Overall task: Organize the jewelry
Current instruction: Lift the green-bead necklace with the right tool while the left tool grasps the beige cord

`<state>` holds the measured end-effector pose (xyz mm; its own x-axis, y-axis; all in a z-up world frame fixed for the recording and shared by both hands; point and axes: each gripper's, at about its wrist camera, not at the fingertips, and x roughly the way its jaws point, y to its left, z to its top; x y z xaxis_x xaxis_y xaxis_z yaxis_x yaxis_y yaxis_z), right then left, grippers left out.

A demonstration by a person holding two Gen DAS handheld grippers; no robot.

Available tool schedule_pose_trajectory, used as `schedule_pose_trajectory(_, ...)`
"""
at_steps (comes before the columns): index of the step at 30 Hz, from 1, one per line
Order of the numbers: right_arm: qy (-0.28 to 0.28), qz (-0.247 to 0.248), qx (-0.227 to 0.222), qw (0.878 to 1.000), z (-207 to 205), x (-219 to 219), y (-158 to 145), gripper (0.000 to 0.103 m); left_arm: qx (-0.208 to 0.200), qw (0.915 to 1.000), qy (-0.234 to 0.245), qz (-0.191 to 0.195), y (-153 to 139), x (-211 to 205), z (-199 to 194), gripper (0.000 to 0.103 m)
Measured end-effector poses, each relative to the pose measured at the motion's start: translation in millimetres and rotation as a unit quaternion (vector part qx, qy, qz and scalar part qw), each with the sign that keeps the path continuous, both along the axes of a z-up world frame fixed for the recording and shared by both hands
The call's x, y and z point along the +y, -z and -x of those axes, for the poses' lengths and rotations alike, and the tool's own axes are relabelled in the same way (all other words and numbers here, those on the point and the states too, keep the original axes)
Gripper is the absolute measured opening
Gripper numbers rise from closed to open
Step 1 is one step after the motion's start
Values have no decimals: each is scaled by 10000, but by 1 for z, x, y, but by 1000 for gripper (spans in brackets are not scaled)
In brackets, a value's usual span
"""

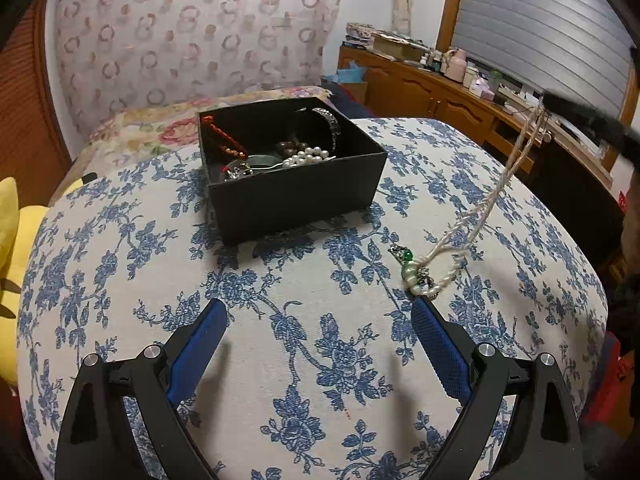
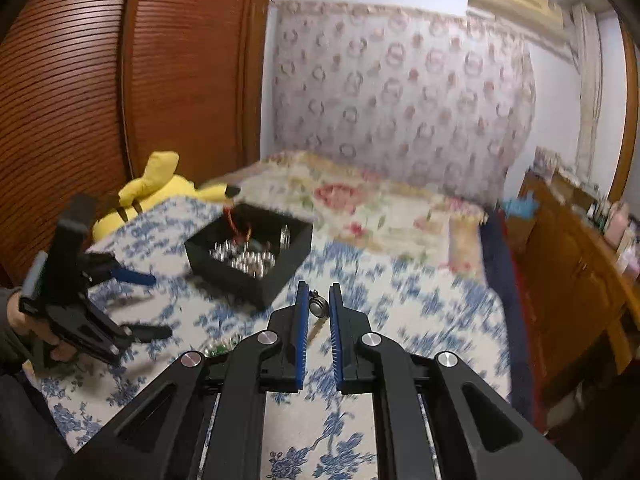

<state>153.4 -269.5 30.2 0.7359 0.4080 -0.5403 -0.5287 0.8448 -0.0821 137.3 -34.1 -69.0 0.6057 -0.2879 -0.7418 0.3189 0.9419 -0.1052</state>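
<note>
A black open box [image 1: 296, 184] sits on the blue-flowered cloth and holds pearls, a red cord, dark beads and a bangle; it also shows in the right wrist view [image 2: 248, 256]. A pearl necklace [image 1: 472, 232] with a green bead and silver pendant trails from the cloth up to my right gripper [image 1: 560, 114], which is lifted at the upper right. In the right wrist view my right gripper [image 2: 319, 304] is shut on the necklace's round metal clasp [image 2: 319, 307]. My left gripper [image 1: 316, 316] is open and empty above the cloth, in front of the box; it also shows in the right wrist view [image 2: 156, 304].
A yellow plush toy [image 2: 156, 184] lies left of the cloth. A floral bedspread [image 2: 360, 200] lies behind the box. A wooden sideboard [image 1: 440, 92] with clutter stands at the right, a wooden wardrobe [image 2: 80, 80] at the left.
</note>
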Motion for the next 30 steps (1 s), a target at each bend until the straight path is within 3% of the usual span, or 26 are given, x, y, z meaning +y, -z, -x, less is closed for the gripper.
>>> schedule_pose_trajectory(5, 133, 18, -395, 9991, 10, -8, -28, 11, 2, 9999, 120, 47, -3, -9, -1, 90)
schedule_pose_trajectory(9, 253, 42, -384, 9989, 8, -15, -30, 11, 56, 9996, 242, 109, -2, -19, -9, 90)
schedule_pose_trajectory(11, 298, 45, -287, 9991, 5, -18, -25, 11, 125, 9993, 319, 165, 1, -26, -14, 83)
schedule_pose_trajectory(13, 353, 49, -186, 9992, 2, -21, -17, 11, 217, 9989, 368, 183, 4, -32, -18, 68)
schedule_pose_trajectory(15, 384, 38, -100, 9992, -1, -24, -10, 11, 315, 9984, 427, 175, 8, -41, -22, 61)
schedule_pose_trajectory(20, 409, 38, 31, 9992, -7, -24, 2, 11, 294, 9982, 521, -54, 14, -64, -26, 55)
schedule_pose_trajectory(23, 396, 23, 52, 9992, -8, -23, 5, 11, 222, 9980, 547, -246, 15, -74, -26, 45)
schedule_pose_trajectory(26, 365, 0, 69, 9993, -8, -23, 6, 11, 32, 9964, 588, -604, 17, -81, -21, 17)
schedule_pose_trajectory(30, 285, -8, 65, 9996, -6, -16, 7, 11, 104, 9970, 573, -505, 14, -74, -19, 14)
